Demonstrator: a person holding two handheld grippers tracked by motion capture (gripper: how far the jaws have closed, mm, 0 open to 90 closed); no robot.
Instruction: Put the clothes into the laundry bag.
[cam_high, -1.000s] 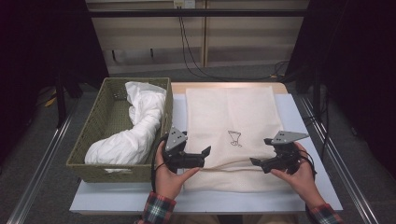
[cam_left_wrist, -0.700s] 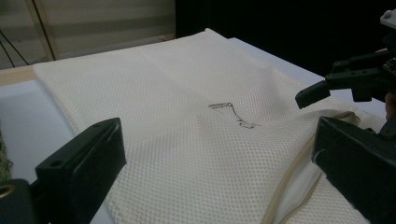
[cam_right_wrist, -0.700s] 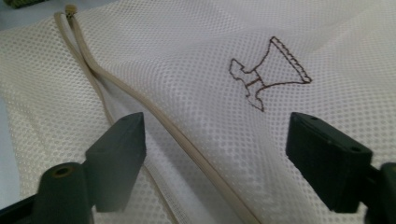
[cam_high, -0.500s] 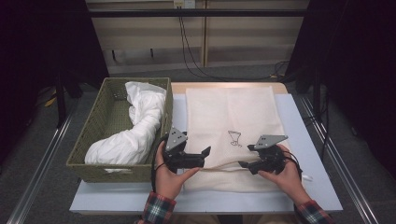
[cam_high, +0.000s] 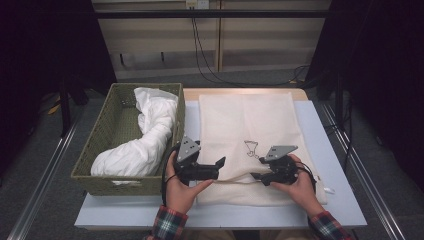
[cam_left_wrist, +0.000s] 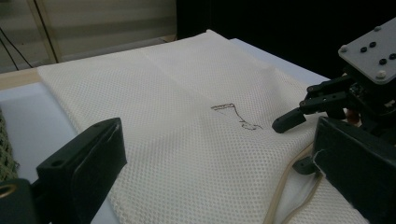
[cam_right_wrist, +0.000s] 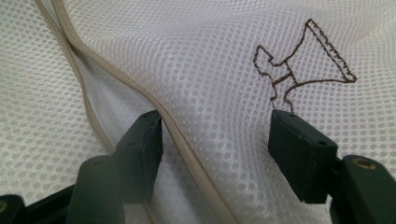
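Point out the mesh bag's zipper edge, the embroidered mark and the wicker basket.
zipper edge (cam_right_wrist: 187, 140), right gripper view, beige tape between the jaws
embroidered mark (cam_right_wrist: 303, 63), right gripper view, its brown stitching
wicker basket (cam_high: 107, 120), high view, left wall

Laundry bag: cream mesh cloth, matt, fine regular holes, smooth tan zipper tape and brown stitched emblem. Basket: woven olive wicker, rough. Gripper jaws: matt black plastic.

The woven green basket walls off the table's left; bare pale tabletop lies open right of the cream mesh bag.
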